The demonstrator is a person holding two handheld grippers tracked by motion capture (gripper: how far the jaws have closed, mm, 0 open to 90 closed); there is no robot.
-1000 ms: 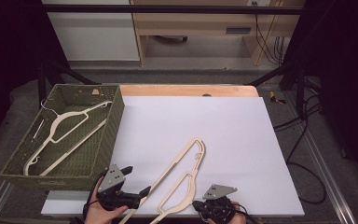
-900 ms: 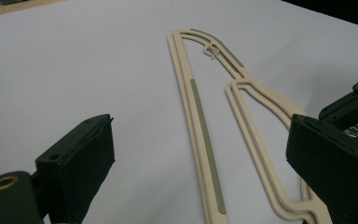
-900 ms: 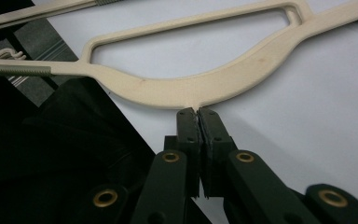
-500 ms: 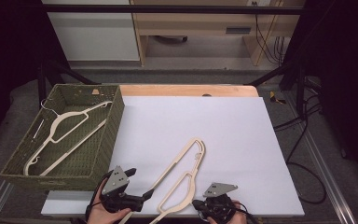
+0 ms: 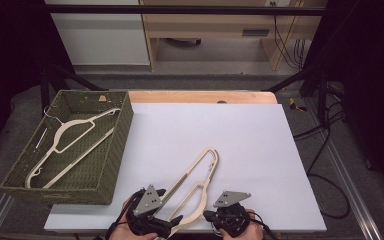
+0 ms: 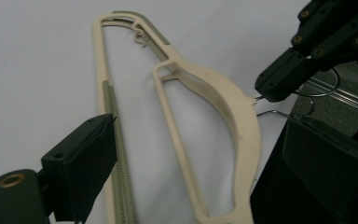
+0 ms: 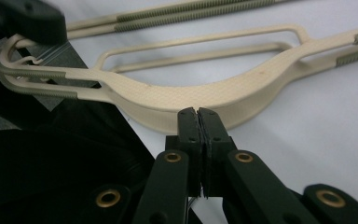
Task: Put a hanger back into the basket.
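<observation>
A cream plastic hanger (image 5: 200,172) lies slanted on the white table top (image 5: 260,145), its wire hook at the near edge. My right gripper (image 5: 208,215) is shut on that wire hook, jaws pressed together right at the hanger's neck (image 7: 200,100). In the left gripper view, the right gripper's jaws (image 6: 279,81) pinch the hook (image 6: 324,93). My left gripper (image 5: 172,209) is open and straddles the hanger's near end. The hanger's shoulder (image 6: 223,93) and ribbed bar (image 6: 119,154) lie between its wide-apart fingers (image 6: 81,170) without touching them.
A green woven basket (image 5: 117,150) stands at the table's left with a second cream hanger (image 5: 67,137) inside. The table's far and right parts lie beyond the hanger. Black frame rails and cables run around the table.
My left gripper has slid to the right, closer to the hanger's near end and the right gripper. The right gripper and hanger have stayed almost still.
</observation>
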